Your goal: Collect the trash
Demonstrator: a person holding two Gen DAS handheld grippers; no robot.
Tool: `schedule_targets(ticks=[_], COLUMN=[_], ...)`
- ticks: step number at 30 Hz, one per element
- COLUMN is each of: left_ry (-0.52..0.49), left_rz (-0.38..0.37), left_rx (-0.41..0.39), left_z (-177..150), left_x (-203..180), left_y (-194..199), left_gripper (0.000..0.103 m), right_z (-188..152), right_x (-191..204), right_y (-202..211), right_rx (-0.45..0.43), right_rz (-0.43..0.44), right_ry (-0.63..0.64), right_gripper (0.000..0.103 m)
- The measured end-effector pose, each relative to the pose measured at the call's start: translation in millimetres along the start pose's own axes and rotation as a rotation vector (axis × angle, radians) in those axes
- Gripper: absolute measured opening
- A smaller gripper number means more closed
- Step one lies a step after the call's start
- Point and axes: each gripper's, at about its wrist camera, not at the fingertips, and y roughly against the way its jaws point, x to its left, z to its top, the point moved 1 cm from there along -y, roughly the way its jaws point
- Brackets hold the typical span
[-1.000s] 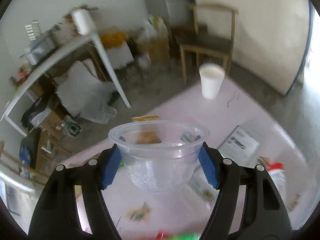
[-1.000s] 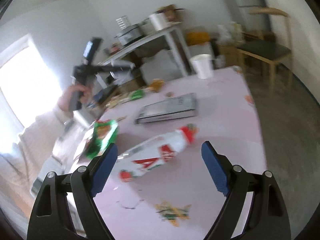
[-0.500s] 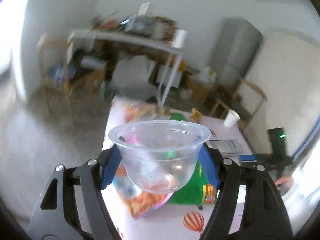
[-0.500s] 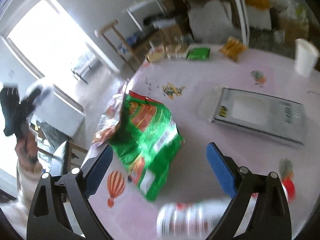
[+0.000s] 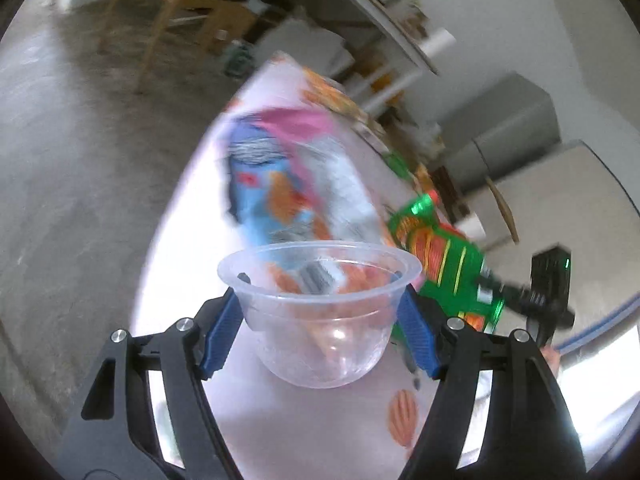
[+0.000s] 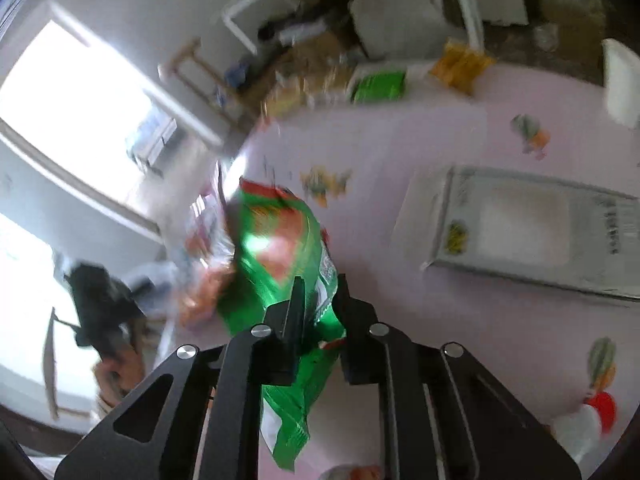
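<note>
Our left hand-held gripper (image 5: 320, 320) pinches a clear plastic bowl (image 5: 320, 312); our right hand-held gripper (image 6: 318, 300) is closing on the green snack bag (image 6: 280, 264), at twelve o'clock from it on the table (image 6: 400, 160).

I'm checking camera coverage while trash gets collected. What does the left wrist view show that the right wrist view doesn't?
Only the left wrist view: the left gripper, jaws holding a clear plastic bowl, and a blue and pink snack bag.

Only the right wrist view: the right gripper, jaws closing on the green bag, plus a flat grey box.

Both: the green snack bag on the pink table.
</note>
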Motion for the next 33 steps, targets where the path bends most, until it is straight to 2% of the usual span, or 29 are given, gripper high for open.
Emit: schedule_targets(ticks=[2,5,8,11,14,18,20,22,24,26,31,33], left_ry=[-0.027,-0.072,-0.088,-0.12,-0.141,-0.14,-0.157,-0.173,-0.172,-0.173,-0.175,-0.175], left_rz=[-0.037,-0.036,-0.052,-0.069,-0.078,-0.091,-0.094,-0.097,-0.106,-0.108,-0.076,-0.07], left_rx=[0.043,0.118,0.175,0.206,0.229,0.255,0.244,0.212,0.167,0.127,0.039,0.024], left_z=[-7.1,-16.5,-30.1,-36.7,-39.0,-44.4,-46.4,-47.3,-47.6,-47.9,-52.8,-54.7], left_x=[-16.6,-38.6,-52.0,-71.3,-84.7,-98.4,-101.8,-107.5,-113.1,-115.8,-115.6,-113.3], left_y=[-14.2,-43.2,-65.8,-82.9,-94.9,-102.2,-92.0,-75.7,-51.0,-29.9,11.0,20.1], left_gripper=[0.068,0.068,0.068,0.068,0.068,0.068,0.068,0.068,0.068,0.068,0.068,0.068], right_z=[6.0,11.6,13.6,12.0,7.2,-3.1,-8.0,-14.6,-29.7,-44.8,-89.7,-102.0], right_x=[-7.2,-22.9,-48.8,-69.9,-80.6,-60.7,-38.6,-10.0,33.5,66.2,121.7,127.0], right_y=[27.1,65.4,99.1,126.6,131.1,106.0,87.5,70.4,45.4,23.2,-42.5,-67.0], right_rx=[-0.063,-0.163,-0.234,-0.303,-0.302,-0.197,-0.123,-0.06,0.021,0.059,0.23,0.24], right_rz=[0.014,-0.031,-0.039,-0.106,-0.116,-0.104,-0.088,-0.085,-0.135,-0.212,-0.313,-0.448], right_ry=[-0.022,-0.035,-0.092,-0.123,-0.137,-0.058,0.008,0.117,0.328,0.512,0.889,1.026], right_gripper=[0.015,0.015,0.015,0.015,0.015,0.016,0.027,0.047,0.063,0.071,0.072,0.073])
